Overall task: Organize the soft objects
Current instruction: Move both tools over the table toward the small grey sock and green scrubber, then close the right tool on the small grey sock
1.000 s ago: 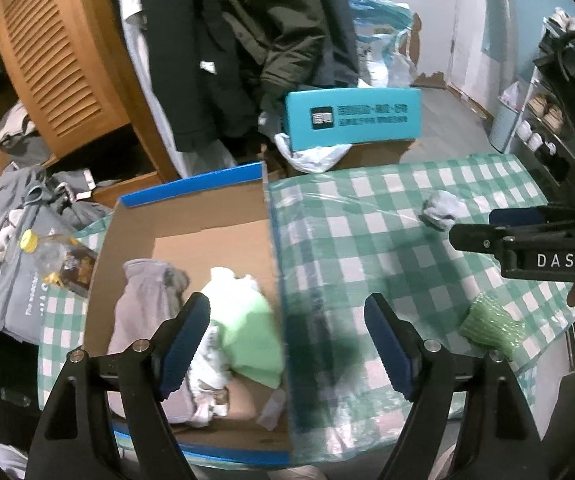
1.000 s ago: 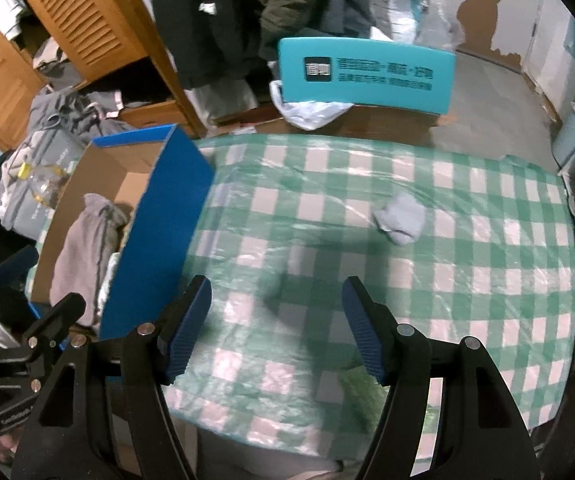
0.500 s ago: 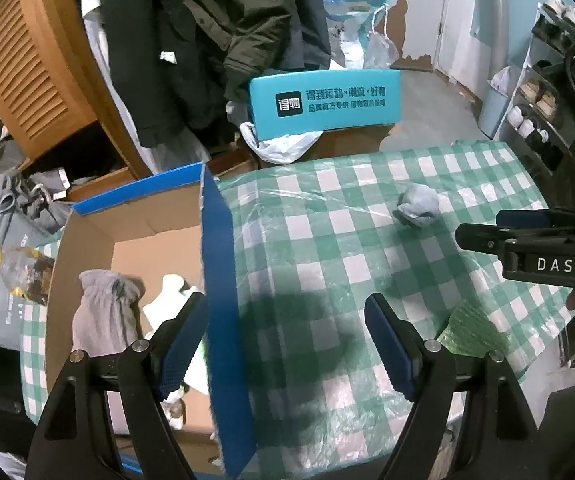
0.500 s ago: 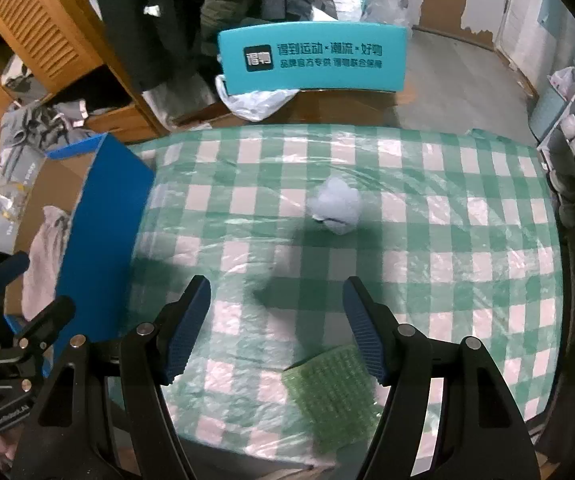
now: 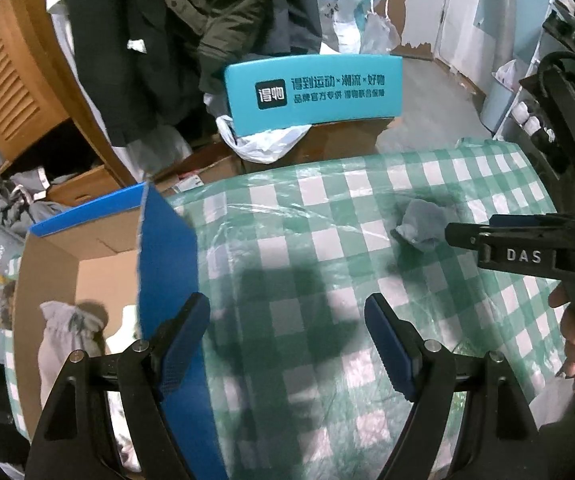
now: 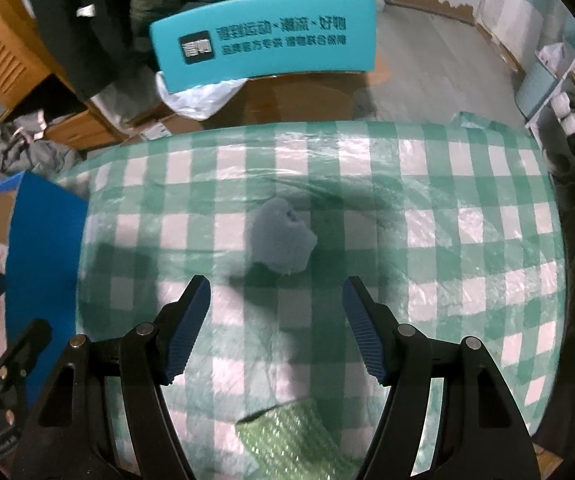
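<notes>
Two pairs of tongs hung over a table (image 6: 487, 184) spread with a green-and-white checked cloth under clear plastic. At the far left stood a cardboard box (image 5: 51, 256) with blue outer walls, and a grey sock (image 5: 67, 332) lay inside it against the near-left side. The left tongs (image 5: 287, 340) stood with their blue-padded jaws wide apart and nothing between them, poised over bare cloth just beside the box's blue right wall. Further right, a crumpled pale blue-grey cloth (image 6: 283, 236) rested on the table, apart from the box. The right tongs (image 6: 277, 328) were spread as well, empty, with that cloth lying just beyond their fingertips and roughly centred between them. A green bubbled pad (image 6: 291, 436) lay at the table's near edge, below the right tongs. A teal chair back (image 6: 263, 44) with printed lettering stood behind the table.
</notes>
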Tool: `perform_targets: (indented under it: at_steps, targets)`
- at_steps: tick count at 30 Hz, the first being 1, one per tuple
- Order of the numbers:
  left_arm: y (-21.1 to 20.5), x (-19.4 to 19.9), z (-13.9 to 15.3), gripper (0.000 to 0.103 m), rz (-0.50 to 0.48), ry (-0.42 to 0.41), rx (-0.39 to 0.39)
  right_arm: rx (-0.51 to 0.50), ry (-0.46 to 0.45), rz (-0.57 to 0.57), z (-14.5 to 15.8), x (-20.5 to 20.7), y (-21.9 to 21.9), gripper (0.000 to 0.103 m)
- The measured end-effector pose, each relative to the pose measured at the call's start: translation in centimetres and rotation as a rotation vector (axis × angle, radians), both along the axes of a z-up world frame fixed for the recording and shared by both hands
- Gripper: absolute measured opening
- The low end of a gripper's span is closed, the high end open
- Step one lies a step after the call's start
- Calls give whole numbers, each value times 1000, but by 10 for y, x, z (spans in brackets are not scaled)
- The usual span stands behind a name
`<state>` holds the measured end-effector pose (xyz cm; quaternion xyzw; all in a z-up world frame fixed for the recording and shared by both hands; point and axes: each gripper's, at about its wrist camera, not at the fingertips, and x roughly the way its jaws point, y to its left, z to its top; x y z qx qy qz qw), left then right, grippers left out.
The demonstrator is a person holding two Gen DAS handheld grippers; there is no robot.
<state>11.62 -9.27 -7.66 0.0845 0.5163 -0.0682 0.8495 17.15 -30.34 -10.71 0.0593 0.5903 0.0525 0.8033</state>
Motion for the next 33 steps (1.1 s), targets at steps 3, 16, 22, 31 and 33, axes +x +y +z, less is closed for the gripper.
perform_targets:
  at_steps: [3,16,22,31,33]
  targets:
    - [-5,11,-10,81,-2,21,-1,15,18,-15,-11,11,-5,68]
    - [-4,35,-45,81,22,95,-21,48,73,-46,-49,44,-3,68]
    - [-5,36,-51,81,17,109,-20,14,83,-20,-61,47,9,68]
    - [-6,32,-50,81,7,111,-23,-9,93,0,-65,41,12,31]
    - [-6,32,-49,81,8,109,-25,-8,93,6,-62,37,11,26]
